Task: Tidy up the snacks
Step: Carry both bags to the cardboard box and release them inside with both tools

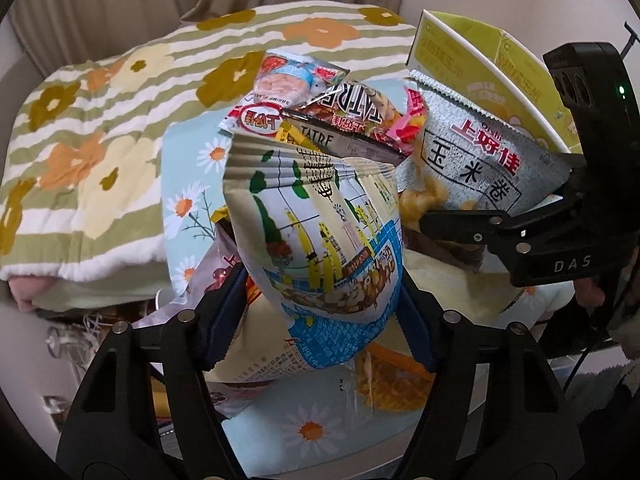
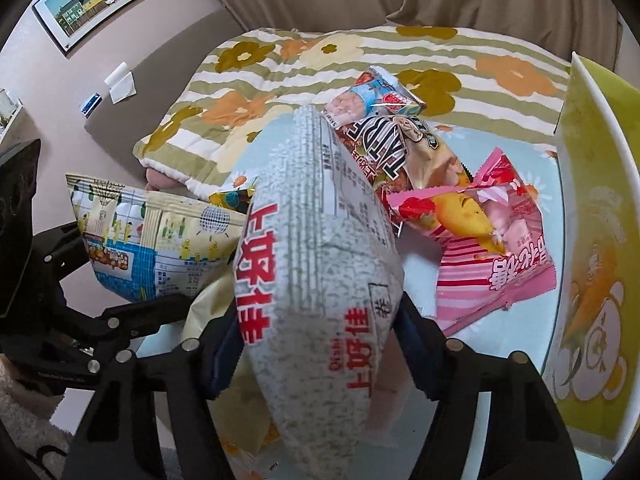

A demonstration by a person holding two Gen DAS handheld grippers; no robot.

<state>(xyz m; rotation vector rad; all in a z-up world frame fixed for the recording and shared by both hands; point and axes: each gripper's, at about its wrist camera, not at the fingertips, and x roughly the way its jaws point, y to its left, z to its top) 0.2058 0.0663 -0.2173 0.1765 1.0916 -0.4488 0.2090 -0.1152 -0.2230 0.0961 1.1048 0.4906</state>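
My left gripper [image 1: 320, 316] is shut on a cream and blue cartoon snack bag [image 1: 320, 232], held up over the pile; the bag also shows in the right wrist view [image 2: 156, 240]. My right gripper [image 2: 316, 356] is shut on a grey speckled snack bag with red characters [image 2: 320, 264]; that bag shows in the left wrist view [image 1: 480, 160], with the right gripper [image 1: 452, 220] clamped on it. Loose snacks lie beyond: a brown TATRE bag [image 1: 352, 108] [image 2: 400, 152], a shrimp snack bag [image 1: 292, 76] [image 2: 372, 96] and a pink bag [image 2: 488, 240].
A yellow-green cardboard box [image 1: 496, 60] [image 2: 592, 240] stands open at the right. The snacks lie on a light blue daisy-print sheet [image 1: 188, 176] [image 2: 472, 320]. A striped flower quilt [image 1: 100, 128] [image 2: 320, 60] is bunched behind. Beige curtains hang at the back.
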